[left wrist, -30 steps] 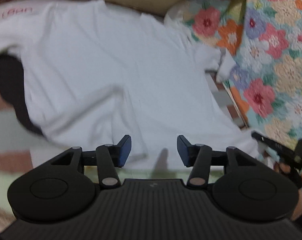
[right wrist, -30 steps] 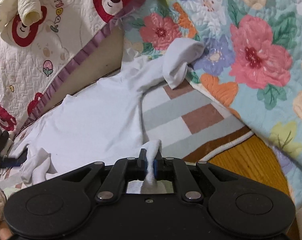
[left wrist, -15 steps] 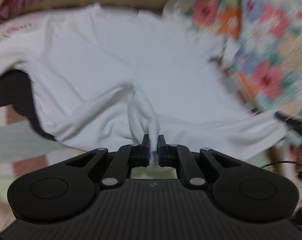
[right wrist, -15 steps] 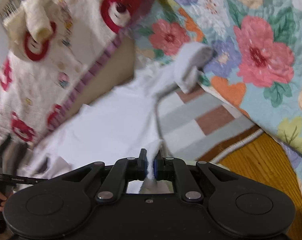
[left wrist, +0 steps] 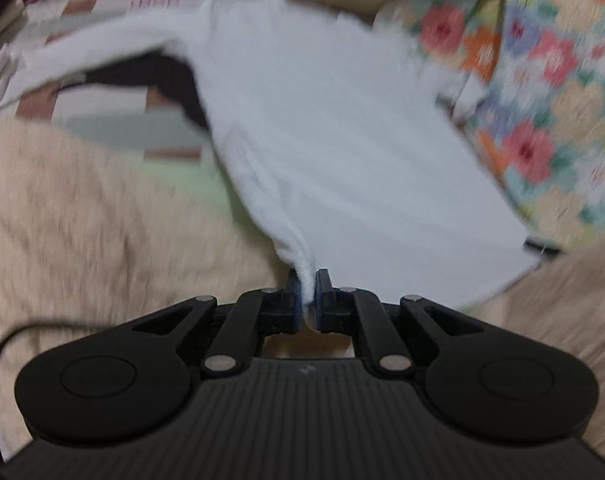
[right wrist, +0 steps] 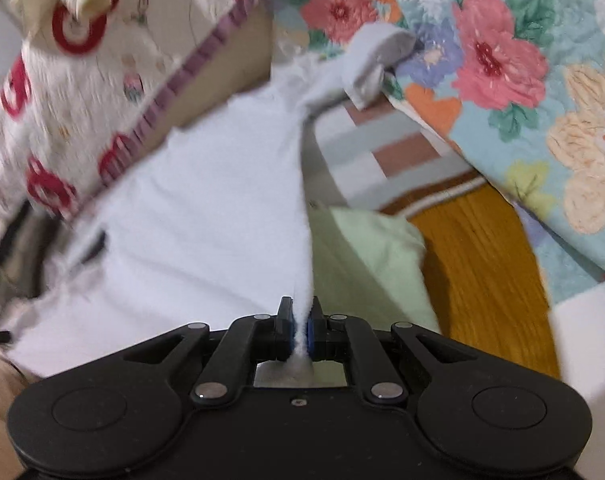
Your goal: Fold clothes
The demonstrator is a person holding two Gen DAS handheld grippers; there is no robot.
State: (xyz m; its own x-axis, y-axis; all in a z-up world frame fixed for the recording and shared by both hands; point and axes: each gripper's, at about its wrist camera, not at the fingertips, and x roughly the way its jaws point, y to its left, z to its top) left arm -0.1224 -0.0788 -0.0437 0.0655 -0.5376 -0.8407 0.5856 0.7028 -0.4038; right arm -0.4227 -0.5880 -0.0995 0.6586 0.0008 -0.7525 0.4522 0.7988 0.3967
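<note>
- Shirt [left wrist: 334, 140], white, long-sleeved: lies spread over the striped rug [right wrist: 386, 152], with its near hem lifted off the rug and drawn taut toward both cameras.
- Left gripper [left wrist: 308, 300]: clenched on a bunched pinch of the hem at one corner; cloth ropes up into a narrow twist between the pads.
- Right gripper [right wrist: 299, 328]: likewise clamped on the hem's other corner, the shirt's side edge running straight from it toward the far sleeve [right wrist: 366, 64].
- That far sleeve rests against the floral quilt [right wrist: 502, 60], beyond the rug's edge; the other sleeve [left wrist: 86, 60] trails away across the rug, toward the bear-print blanket [right wrist: 62, 80].
- Handling, by judgement: light, thin knit, wholly limp. It sags between the two holds and gathers into folds wherever pinched. Not fragile, not slippery; the pads seem to bite well, though a thin single layer could creep out under a hard pull.
- Best holds, as I judge: corners and seams, where the fabric is doubled (hem corners as now, shoulder seams, cuffs). A grip mid-panel would only bunch it.
- Both views are motion-blurred; the collar cannot be made out.
- Green cloth [right wrist: 366, 256] lies on the rug just beside the shirt's right edge, with the wood floor [right wrist: 482, 272] past it; a dark garment [left wrist: 174, 80] shows under the shirt's left side.
</note>
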